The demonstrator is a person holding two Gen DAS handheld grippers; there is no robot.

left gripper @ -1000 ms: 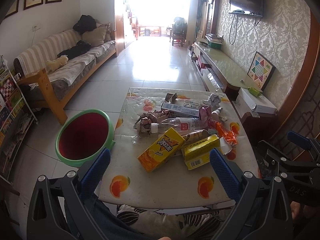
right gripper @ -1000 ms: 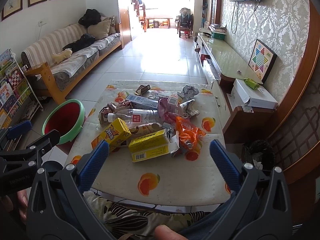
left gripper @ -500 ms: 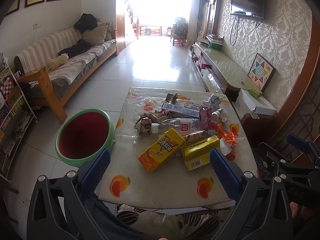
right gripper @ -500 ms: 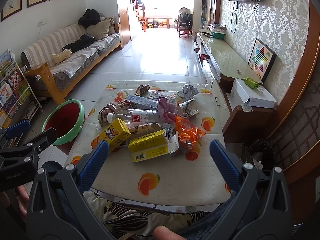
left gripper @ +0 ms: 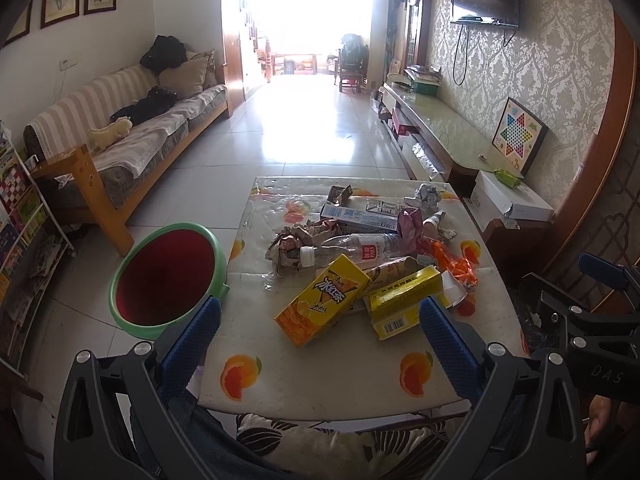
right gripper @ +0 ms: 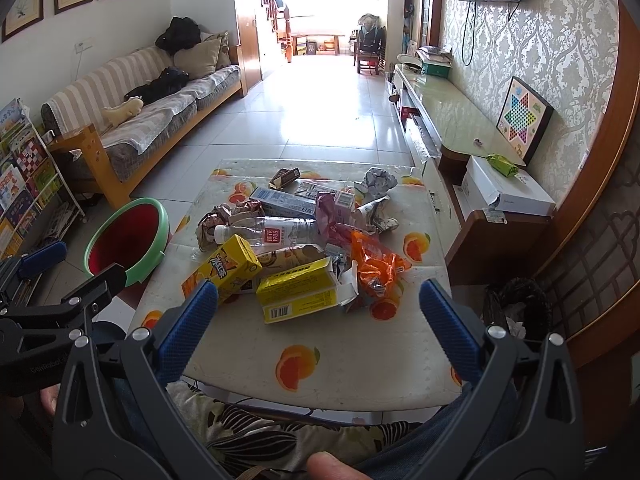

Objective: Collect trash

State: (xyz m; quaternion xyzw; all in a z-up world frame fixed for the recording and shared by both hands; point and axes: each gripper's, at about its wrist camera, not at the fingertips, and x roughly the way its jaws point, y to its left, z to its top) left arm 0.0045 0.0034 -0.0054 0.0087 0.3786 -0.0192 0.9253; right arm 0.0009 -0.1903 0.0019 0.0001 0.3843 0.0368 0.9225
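A pile of trash lies on a low table [left gripper: 320, 376] [right gripper: 360, 344] with an orange-fruit cover. It holds an orange drink carton [left gripper: 322, 300] [right gripper: 222, 266], a yellow box [left gripper: 404, 300] [right gripper: 300, 294], a clear plastic bottle [left gripper: 360, 246] [right gripper: 272, 230], an orange wrapper [left gripper: 456, 264] [right gripper: 376, 260] and crumpled paper [left gripper: 428, 196] [right gripper: 378, 180]. A green bin with a red liner [left gripper: 168, 276] [right gripper: 128, 234] stands left of the table. My left gripper [left gripper: 316, 324] and right gripper [right gripper: 316, 308] hover open before the table's near edge, both empty.
A striped sofa [left gripper: 132, 136] runs along the left wall, with a book rack [left gripper: 20, 240] nearer. A long TV cabinet [left gripper: 440, 128] and a white box [left gripper: 512, 200] line the right wall. A dark basket [right gripper: 516, 304] sits by the table's right. The person's patterned lap [right gripper: 280, 436] is below.
Both views shift only slightly; the table and trash look a touch closer. Nothing on the table has moved and both grippers stay open.
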